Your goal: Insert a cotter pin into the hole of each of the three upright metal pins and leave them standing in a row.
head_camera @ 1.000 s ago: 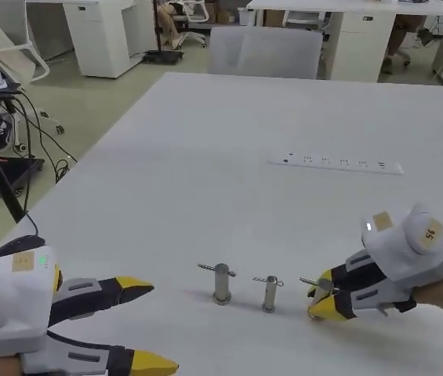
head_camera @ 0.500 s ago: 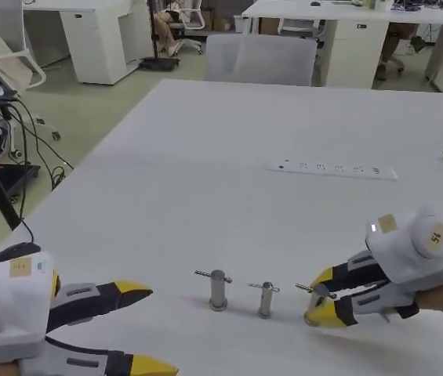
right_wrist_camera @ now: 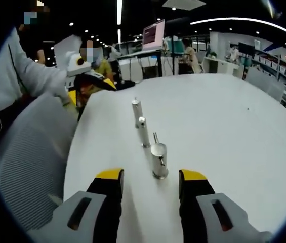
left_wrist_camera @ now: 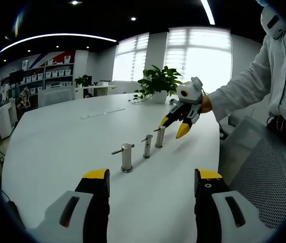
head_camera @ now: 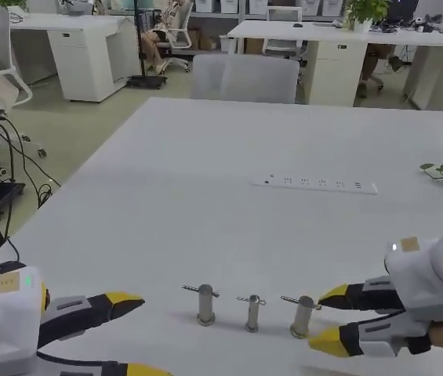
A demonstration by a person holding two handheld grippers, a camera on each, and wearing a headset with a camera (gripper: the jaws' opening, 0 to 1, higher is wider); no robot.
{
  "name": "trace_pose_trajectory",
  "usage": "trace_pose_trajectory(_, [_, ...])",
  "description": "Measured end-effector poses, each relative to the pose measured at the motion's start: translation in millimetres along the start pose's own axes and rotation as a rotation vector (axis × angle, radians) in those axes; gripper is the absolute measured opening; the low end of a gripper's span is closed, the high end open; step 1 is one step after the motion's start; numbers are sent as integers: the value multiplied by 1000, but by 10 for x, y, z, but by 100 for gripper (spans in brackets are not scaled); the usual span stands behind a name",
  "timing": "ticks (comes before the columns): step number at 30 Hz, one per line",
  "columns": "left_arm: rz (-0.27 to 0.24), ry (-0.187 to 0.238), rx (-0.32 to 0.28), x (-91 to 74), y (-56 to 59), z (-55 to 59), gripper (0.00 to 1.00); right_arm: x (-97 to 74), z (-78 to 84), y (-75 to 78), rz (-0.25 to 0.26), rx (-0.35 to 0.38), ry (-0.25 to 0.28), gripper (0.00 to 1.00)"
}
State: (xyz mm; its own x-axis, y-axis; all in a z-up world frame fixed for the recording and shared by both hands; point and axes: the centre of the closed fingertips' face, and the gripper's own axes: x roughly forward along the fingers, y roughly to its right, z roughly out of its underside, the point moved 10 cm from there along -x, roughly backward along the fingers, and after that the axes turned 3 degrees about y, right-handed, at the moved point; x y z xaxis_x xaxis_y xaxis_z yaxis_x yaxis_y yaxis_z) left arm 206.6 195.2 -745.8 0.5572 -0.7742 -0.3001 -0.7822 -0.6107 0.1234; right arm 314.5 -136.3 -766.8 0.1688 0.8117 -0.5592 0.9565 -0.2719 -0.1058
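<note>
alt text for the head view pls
Three upright silver metal pins, each with a thin cotter pin through its top, stand in a row on a white table. The yellow-tipped right gripper sits open beside the rightmost pin; the left gripper, also open, is at lower left.

The white bench (head_camera: 190, 196) carries 3 upright metal pins (head_camera: 253, 313) standing in a row near its front edge, and a white power strip (head_camera: 315, 184) lying farther back.
</note>
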Motion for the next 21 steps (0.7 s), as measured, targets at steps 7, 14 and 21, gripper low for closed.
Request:
trace_pose_trajectory(7, [-12,6,7,-1,49,-6,68,-105,101,-207,72,92,15,53])
trace_pose_trajectory(14, [-36,18,-3,-25,84,-14,70,-237,140,-439,129,108,41,64])
trace_pose_trajectory(21, [-47,19,11,-49,139,-46,71,-374,168,-608,163,87,26,66])
